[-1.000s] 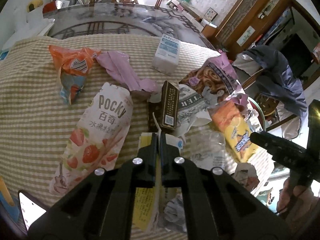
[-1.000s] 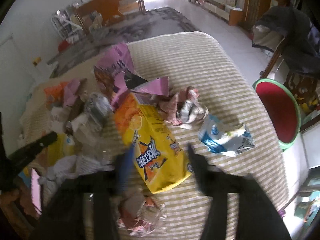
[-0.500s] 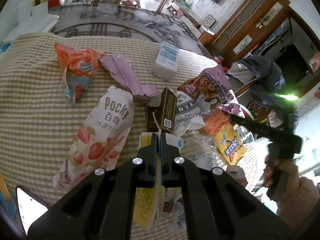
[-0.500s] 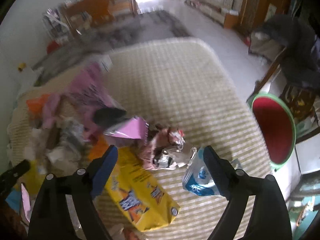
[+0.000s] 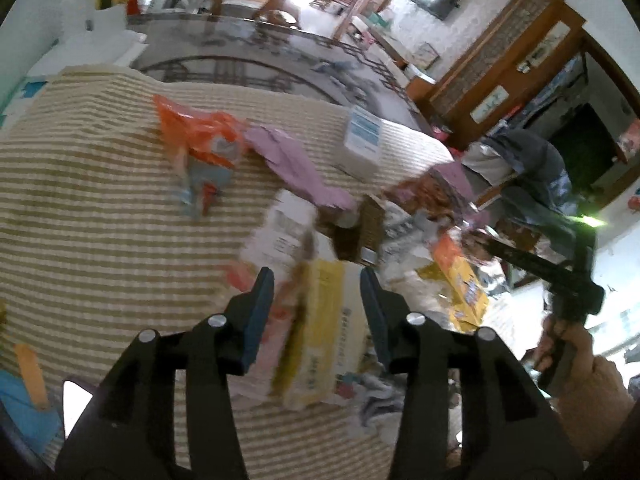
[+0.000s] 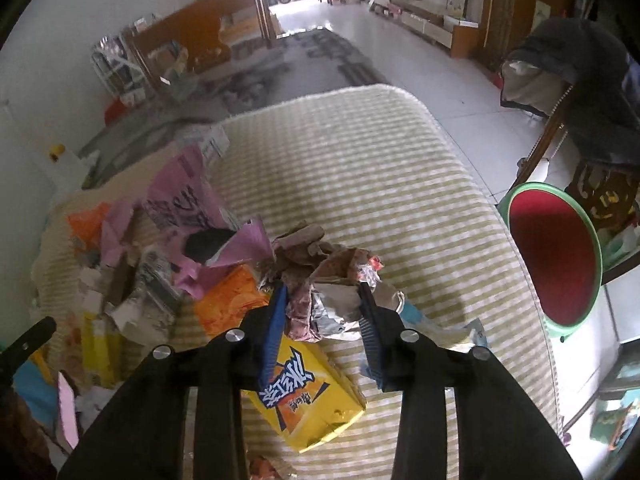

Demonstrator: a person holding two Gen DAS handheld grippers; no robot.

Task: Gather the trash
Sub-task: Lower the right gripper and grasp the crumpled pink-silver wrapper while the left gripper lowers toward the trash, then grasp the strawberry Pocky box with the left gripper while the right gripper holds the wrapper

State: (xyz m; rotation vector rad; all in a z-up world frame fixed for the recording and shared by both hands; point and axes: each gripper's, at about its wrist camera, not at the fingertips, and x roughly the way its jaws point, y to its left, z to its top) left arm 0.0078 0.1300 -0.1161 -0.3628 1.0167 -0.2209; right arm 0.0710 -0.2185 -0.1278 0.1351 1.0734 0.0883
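Snack wrappers and cartons lie in a heap on a table with a striped cloth. My left gripper hovers over a yellow carton. Its jaws are opening; the blurred carton sits between them, with a gap on the left side. My right gripper is closing on a crumpled brown-and-silver wrapper, and both pads touch its sides. Under it lies a yellow-orange snack bag. In the left wrist view the right gripper's finger and the person's hand show at the right.
An orange wrapper, a pink wrapper and a white box lie further back. A blue-white wrapper lies right of the right gripper. A red basin with a green rim stands past the table's right edge, beside a chair with a jacket.
My left jaws were shut over the yellow carton and now stand apart around it. My right gripper has moved onto the crumpled wrapper, and its wide jaws have come in against it.
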